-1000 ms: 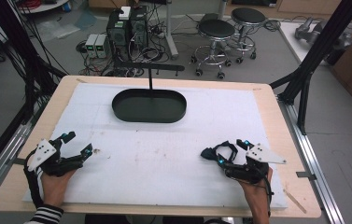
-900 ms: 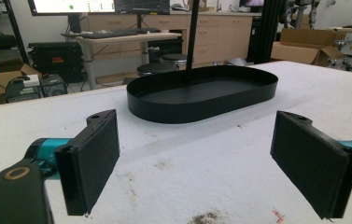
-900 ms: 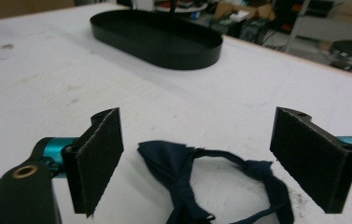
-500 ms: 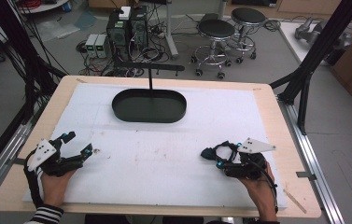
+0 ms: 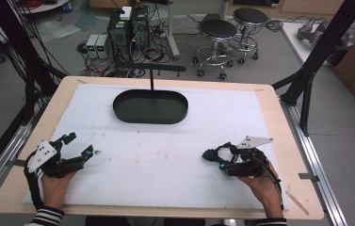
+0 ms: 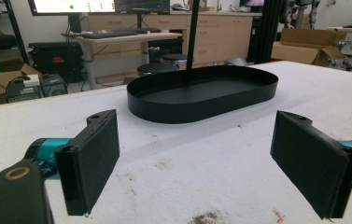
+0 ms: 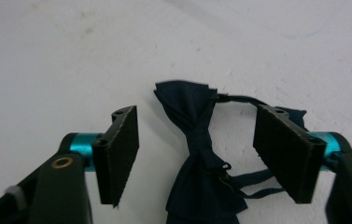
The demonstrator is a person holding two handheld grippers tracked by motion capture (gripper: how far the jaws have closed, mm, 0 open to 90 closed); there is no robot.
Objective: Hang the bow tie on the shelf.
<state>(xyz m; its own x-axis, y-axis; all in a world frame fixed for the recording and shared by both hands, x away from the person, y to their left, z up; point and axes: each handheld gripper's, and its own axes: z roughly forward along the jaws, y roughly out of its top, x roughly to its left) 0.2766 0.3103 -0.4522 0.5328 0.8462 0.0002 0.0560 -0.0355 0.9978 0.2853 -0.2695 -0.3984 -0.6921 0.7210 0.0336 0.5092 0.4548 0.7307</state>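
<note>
Worktop: pale wood board, mostly covered by a white mat with faint stains near its middle. Behind it, grey floor with two round stools, computer towers and loose cabling.

Black oval tray sits at the far centre of the mat, with a thin black post rising at its far rim. In the left gripper view the tray lies ahead between the jaws, well apart from them.

Left tool: held in the person's left hand at the near left of the mat, pointing inward. Jaws spread wide, nothing between them; the mat alone shows between the pads.

Right tool: held in the right hand at the near right, pointing left. Released, jaws apart. A dark navy bow tie lies on the mat between the pads, touching neither pad as far as can be seen. Its thin strap loops toward the right-hand jaw and may pass under it; the view is too close to tell. In the high view the bow tie is a small dark shape at the tool's tip, hard to separate from it.
</note>
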